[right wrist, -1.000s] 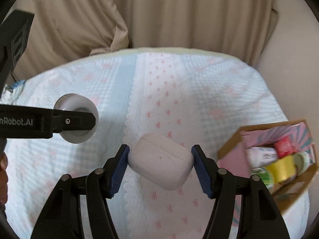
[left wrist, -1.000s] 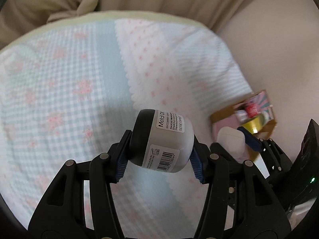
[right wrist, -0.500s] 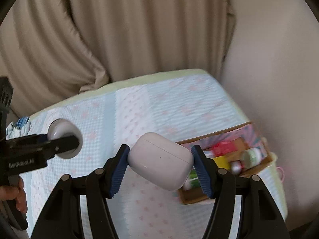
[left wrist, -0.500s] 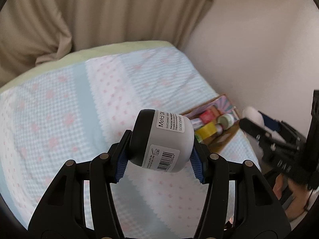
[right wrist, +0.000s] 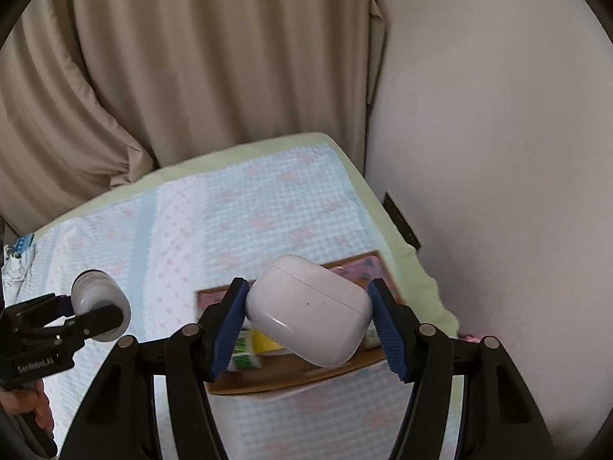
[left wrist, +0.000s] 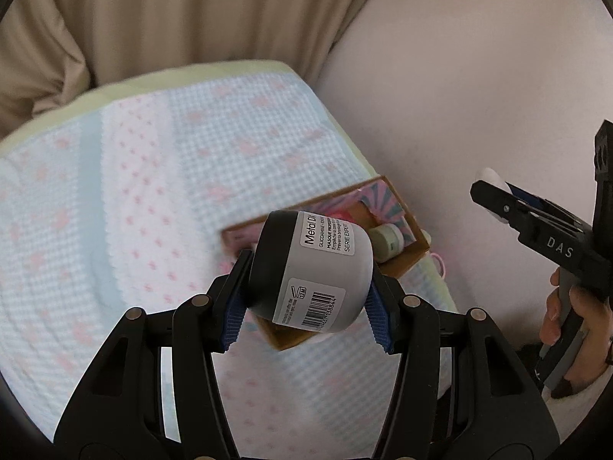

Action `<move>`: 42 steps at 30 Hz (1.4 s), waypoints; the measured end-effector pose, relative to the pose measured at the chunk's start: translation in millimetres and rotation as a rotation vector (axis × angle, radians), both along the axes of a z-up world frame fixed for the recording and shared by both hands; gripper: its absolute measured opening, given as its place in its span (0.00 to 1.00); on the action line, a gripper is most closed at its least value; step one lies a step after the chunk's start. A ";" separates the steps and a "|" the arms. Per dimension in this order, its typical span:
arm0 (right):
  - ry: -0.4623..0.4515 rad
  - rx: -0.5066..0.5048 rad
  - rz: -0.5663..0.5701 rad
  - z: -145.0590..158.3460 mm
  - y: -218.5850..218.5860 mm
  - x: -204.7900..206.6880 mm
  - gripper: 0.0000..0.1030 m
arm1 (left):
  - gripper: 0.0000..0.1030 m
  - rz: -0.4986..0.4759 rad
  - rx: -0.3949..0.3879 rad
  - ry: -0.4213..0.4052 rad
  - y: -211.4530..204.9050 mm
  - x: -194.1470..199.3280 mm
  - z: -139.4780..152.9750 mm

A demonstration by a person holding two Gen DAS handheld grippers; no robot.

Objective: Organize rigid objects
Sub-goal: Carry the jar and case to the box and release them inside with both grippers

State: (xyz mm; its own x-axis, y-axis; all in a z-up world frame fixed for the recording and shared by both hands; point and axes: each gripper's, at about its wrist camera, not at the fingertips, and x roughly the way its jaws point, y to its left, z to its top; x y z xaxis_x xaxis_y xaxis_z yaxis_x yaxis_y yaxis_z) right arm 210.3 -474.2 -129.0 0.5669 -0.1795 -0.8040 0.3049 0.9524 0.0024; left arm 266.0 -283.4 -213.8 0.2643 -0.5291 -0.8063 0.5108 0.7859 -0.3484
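The left claw (left wrist: 306,299) gripped a grey jar (left wrist: 312,274) by its sides, carried above the cardboard box (left wrist: 415,247) at the bed's (left wrist: 153,191) edge. The right claw (right wrist: 308,326) clamped a white earbud case (right wrist: 310,312) over that box (right wrist: 291,379), seemingly so that both could be dropped in beside the bottles already there.

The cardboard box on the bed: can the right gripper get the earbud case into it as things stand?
Probably yes. The right gripper holds the white earbud case above the open cardboard box; nothing blocks the way, though bottles already fill part of it.
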 end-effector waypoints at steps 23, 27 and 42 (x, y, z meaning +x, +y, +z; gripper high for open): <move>0.245 0.252 0.002 -165.1 -118.9 59.0 0.58 | 0.49 -0.134 0.214 0.129 -150.3 -22.1 -150.6; 0.258 0.309 -0.022 -182.3 -123.4 67.1 0.58 | 0.49 -0.203 0.268 0.064 -164.0 -27.2 -147.5; 0.251 0.454 -0.098 -197.4 -143.6 71.3 1.00 | 1.00 -0.235 0.292 0.032 -168.5 -38.2 -139.4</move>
